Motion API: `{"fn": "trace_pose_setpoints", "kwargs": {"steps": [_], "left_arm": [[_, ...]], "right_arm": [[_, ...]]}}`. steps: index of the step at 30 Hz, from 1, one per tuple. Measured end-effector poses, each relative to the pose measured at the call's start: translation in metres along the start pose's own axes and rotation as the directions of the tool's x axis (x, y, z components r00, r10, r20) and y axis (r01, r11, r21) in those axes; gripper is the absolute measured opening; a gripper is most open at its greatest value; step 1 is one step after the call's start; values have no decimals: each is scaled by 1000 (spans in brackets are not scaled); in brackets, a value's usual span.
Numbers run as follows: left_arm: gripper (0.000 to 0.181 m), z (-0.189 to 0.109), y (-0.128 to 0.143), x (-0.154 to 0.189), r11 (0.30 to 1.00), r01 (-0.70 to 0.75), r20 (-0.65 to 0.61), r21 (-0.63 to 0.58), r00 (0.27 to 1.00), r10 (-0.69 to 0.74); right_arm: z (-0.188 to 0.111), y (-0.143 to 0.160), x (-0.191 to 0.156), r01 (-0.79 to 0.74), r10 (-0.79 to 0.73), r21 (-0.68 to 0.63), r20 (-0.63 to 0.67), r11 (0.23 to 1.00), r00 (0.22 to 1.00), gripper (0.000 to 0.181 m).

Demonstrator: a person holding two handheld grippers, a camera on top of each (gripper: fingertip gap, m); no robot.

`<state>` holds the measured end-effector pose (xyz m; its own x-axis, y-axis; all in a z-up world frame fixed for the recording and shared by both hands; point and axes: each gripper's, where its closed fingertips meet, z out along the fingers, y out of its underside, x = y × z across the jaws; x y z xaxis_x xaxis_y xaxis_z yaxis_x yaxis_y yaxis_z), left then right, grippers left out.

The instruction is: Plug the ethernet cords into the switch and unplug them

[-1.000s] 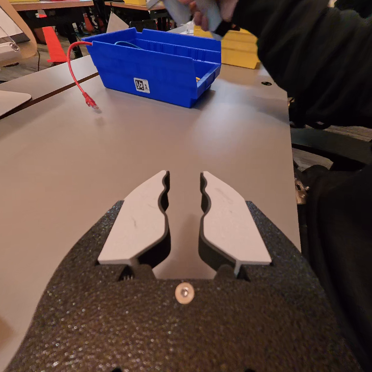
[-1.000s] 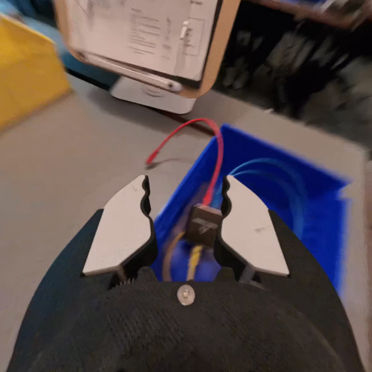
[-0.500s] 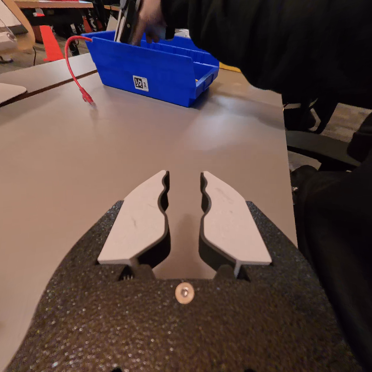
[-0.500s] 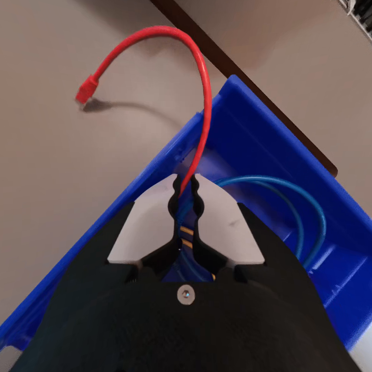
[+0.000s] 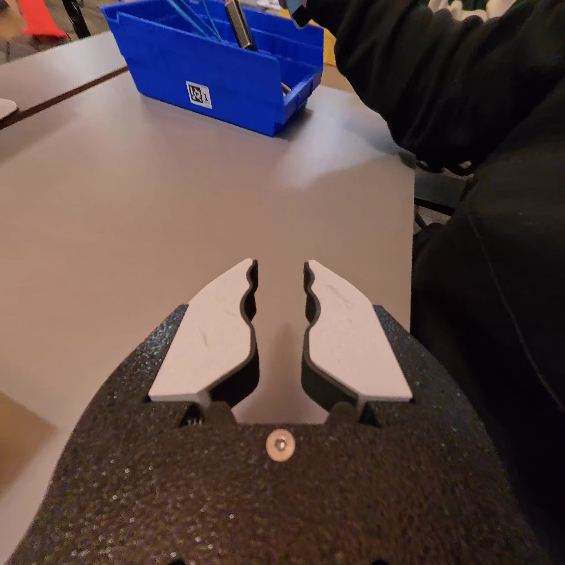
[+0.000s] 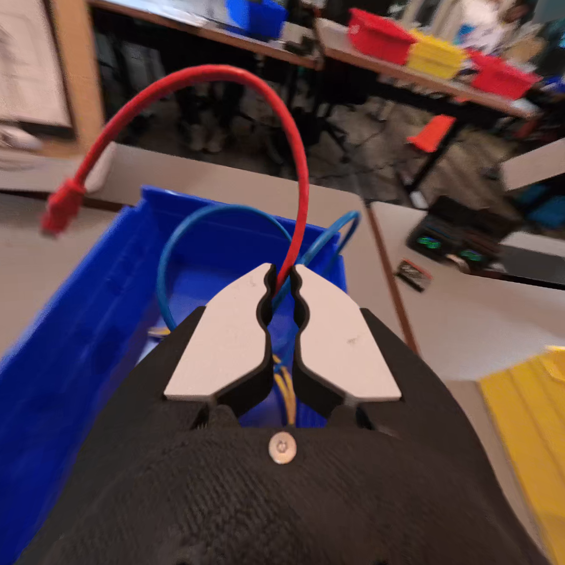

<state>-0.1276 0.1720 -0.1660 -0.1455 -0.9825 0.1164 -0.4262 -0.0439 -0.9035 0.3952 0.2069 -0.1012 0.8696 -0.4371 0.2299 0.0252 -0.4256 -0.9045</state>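
My right gripper point(image 6: 282, 275) has closed down on the red ethernet cord point(image 6: 214, 72) since a second ago, when its fingers stood wide over the bin, and it has now lifted: the cord arches from the pinched tips up through the centre of the right wrist frame and drops to its red plug point(image 6: 61, 206) hanging free at the left, no longer resting on the table. A blue cord point(image 6: 171, 241) loops out of the blue bin point(image 6: 76, 305) just behind the fingers, and one strand of it seems to run close beside the red at the tips, though I cannot tell whether it is caught too. Yellow cords point(image 6: 286, 394) lie lower in the bin. In the left wrist view the bin point(image 5: 214, 67) has come nearer in the upper part of the frame, with blue strands and a dark slab, likely the switch point(image 5: 241, 27), tilting up out of it. My left gripper point(image 5: 280, 266) hangs over the bare grey table point(image 5: 153, 183), fingers narrowly parted and holding nothing. I judge the switch is being drawn out by its cords; plugging has not begun.
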Motion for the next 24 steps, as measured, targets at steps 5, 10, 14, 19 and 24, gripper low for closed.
{"fn": "trace_pose_setpoints", "kwargs": {"steps": [5,10,14,19,24], "left_arm": [[27,-5,-13,4,996,63,-36,-58,997,-65],[28,-22,-18,5,993,43,51,-106,998,-37],[28,-37,-20,5,992,95,123,-79,989,-85],[28,-46,-27,6,992,107,160,-70,983,-95],[26,-19,-54,-6,997,48,163,-52,986,-39]], "right_arm": [[25,20,-17,111,-111,17,-36,994,993,7],[35,20,-1,-311,303,106,87,944,949,4],[17,26,24,-706,660,202,253,679,707,4],[-13,32,43,-766,703,271,303,583,643,4],[-16,36,39,-736,664,267,317,622,677,4]]}}
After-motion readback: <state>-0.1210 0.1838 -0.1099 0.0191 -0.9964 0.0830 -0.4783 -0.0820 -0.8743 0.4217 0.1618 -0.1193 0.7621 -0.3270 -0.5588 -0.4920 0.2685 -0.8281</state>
